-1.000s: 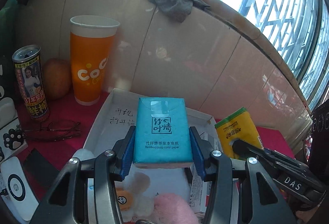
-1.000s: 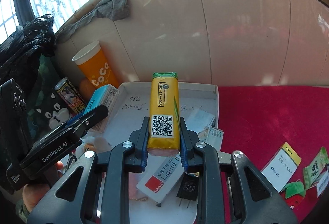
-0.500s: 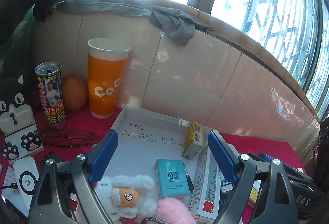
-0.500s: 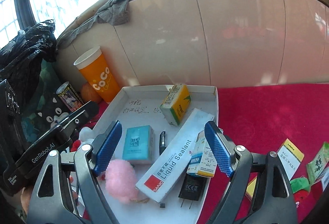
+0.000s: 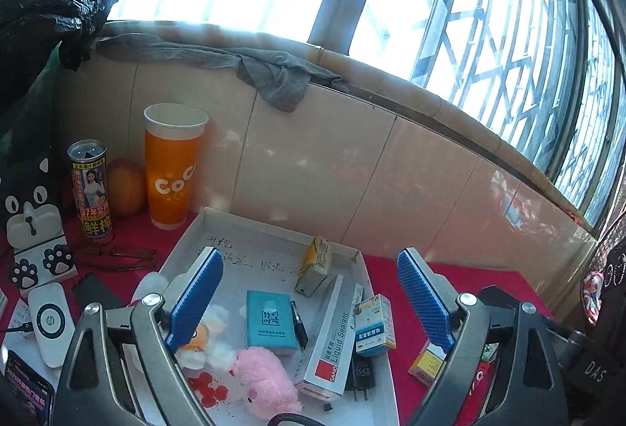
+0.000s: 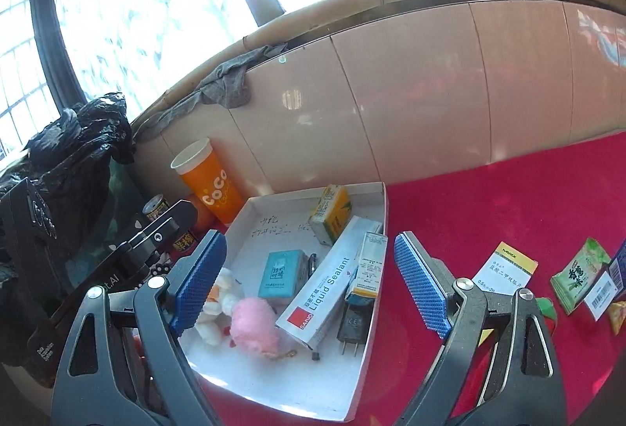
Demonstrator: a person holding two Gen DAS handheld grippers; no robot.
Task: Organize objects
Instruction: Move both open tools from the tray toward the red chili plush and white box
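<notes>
A white tray lies on the red cloth. In it are a teal tissue pack, a yellow box leaning at the far side, a long Liquid Sealant box, a small medicine box, a pink plush and a white plush. My left gripper hangs open above the tray, holding nothing. The jaws of my right gripper are opening wide, nothing between them.
An orange CoCo cup, a can, a round fruit and glasses stand left of the tray. A yellow-topped card and a green sachet lie on the cloth to the right. A tiled wall is close behind.
The left gripper let go of the teal pack and the right one of the yellow box; both now lie in the tray. Both grippers opened wide and drew back and up.
</notes>
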